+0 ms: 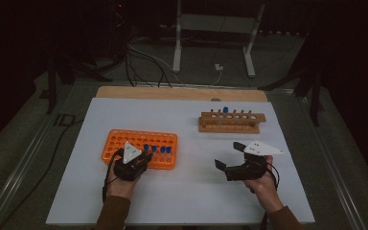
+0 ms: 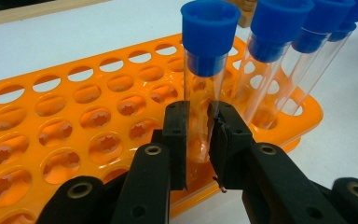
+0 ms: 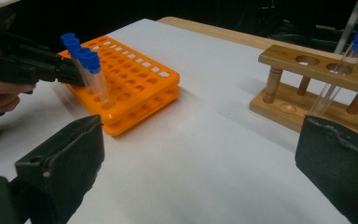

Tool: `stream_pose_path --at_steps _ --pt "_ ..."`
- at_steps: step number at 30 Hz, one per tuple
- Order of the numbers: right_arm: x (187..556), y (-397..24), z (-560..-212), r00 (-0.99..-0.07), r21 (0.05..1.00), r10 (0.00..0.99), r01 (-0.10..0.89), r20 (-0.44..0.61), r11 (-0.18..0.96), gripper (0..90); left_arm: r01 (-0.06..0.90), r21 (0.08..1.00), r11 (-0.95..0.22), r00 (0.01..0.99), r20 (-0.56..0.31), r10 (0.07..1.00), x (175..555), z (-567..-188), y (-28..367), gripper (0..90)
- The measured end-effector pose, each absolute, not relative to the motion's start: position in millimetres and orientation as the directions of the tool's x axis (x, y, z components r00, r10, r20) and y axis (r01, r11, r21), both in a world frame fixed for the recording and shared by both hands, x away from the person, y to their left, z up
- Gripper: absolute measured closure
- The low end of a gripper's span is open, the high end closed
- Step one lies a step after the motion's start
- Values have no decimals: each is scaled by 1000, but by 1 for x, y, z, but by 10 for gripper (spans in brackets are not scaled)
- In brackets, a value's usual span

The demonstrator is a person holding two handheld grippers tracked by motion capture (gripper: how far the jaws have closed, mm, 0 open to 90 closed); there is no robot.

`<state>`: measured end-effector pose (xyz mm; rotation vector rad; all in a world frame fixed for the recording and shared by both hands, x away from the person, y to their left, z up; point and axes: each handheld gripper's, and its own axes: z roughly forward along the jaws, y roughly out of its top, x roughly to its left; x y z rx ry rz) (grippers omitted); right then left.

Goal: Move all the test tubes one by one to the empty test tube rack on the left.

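Note:
A clear test tube with a blue cap (image 2: 205, 70) stands upright in the near row of the orange rack (image 2: 74, 116), and my left gripper (image 2: 199, 135) is shut on its glass below the cap. Its lower end is hidden behind the pads. Several more blue-capped tubes (image 2: 270, 56) stand just beside it in the same rack. From above, the left gripper (image 1: 146, 155) sits at the front edge of the orange rack (image 1: 124, 139). My right gripper (image 1: 228, 155) hovers open over the white table, nothing between its jaws. Ahead of it stands the wooden rack (image 3: 307, 70), holding one blue-capped tube (image 3: 349, 60).
The wooden rack (image 1: 230, 122) stands at the back right of the white tabletop (image 1: 187, 191). Most holes of the orange rack (image 3: 135, 79) hold nothing. Cables and a white stand's legs (image 1: 177, 57) lie on the floor beyond the table.

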<state>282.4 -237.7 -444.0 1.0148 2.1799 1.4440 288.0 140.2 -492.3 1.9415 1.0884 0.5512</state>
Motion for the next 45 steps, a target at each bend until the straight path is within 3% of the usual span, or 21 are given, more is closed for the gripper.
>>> stream_pose_path --at_steps 4,7,10,12,16,24,35,45 --pt "282 -237 -444 -693 896 714 378 105 235 18 492 824 -280 530 -28 847 288 -492 141 770" --pt "282 -237 -444 -694 896 712 377 105 235 18 492 829 -267 518 -33 855 287 -492 143 683" --pt "282 -237 -444 -694 896 712 377 106 234 18 468 847 -252 525 -37 850 285 -489 146 677" --pt "282 -237 -445 -694 895 712 378 107 234 18 450 856 -256 527 -23 850 284 -487 146 679" --pt "282 -236 -445 -697 895 709 378 105 239 18 441 852 -283 544 -2 839 283 -485 143 769" --pt "283 -236 -445 -695 894 711 378 104 239 18 470 834 -290 531 -5 848 284 -488 142 759" --pt "291 -241 -436 -673 902 733 372 100 219 19 466 866 -179 521 -105 847 279 -478 155 482" --pt "319 -238 -429 -640 898 764 380 81 223 23 417 899 -137 535 -120 837 271 -470 157 184"
